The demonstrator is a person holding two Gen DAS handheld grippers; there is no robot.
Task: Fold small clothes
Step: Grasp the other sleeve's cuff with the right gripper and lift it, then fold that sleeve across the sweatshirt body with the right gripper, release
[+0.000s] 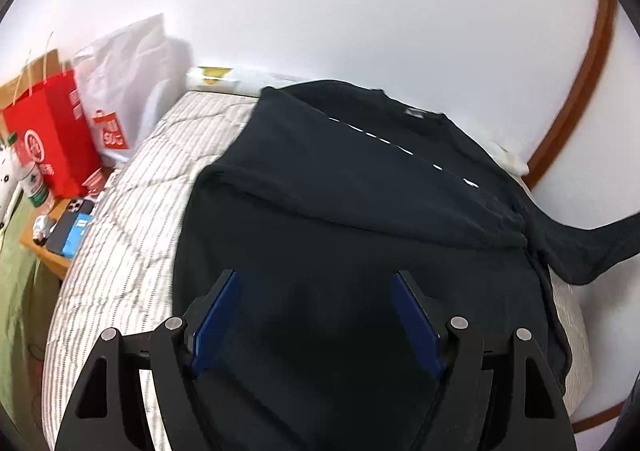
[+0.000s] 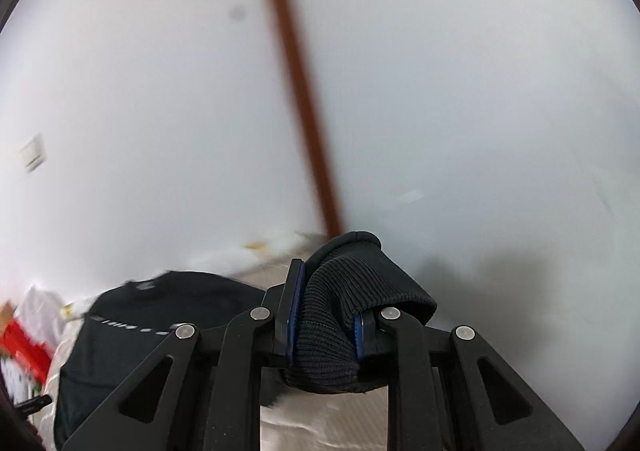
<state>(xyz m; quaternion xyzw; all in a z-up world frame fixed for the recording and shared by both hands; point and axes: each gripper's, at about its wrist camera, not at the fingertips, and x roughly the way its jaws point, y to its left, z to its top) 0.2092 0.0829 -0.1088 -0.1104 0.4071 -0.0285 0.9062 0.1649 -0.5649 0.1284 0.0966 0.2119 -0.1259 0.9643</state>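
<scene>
**Right hand-held gripper lifts the sleeve cuff for the fold**

Right hand-held gripper (image 2: 326, 311) is clamped on the ribbed cuff (image 2: 344, 283) of a black sweater's sleeve, the knit bunched between its blue pads and spilling over the far fingertip. It is raised off the bed, with mostly white wall ahead of it. In the left wrist view that same sleeve (image 1: 576, 247) stretches out toward 3 o'clock from the sweater's shoulder, taut and off the bedding.

Left hand-held gripper (image 1: 316, 315) has its jaws spread wide and holds nothing; it hovers over the lower body of the sweater (image 1: 340, 191), which lies flat on the striped quilted bed (image 1: 132, 219). The other sleeve appears already laid across the chest, its edge running from 9 o'clock toward 3 o'clock. A dashed white line marks the upper chest, and the collar sits at 12 o'clock by the wall.

Beyond the bed at 9 o'clock stand a red paper bag (image 1: 52, 139), a white shopping bag (image 1: 128, 79) and a small wooden nightstand (image 1: 44, 251) with phones on it.

The step in hand looks like folding in the second sleeve. The next move likely calls for carrying the cuff across the chest toward 9 o'clock and laying it flat, perhaps with the left one pressing the body to stop it dragging.
</scene>
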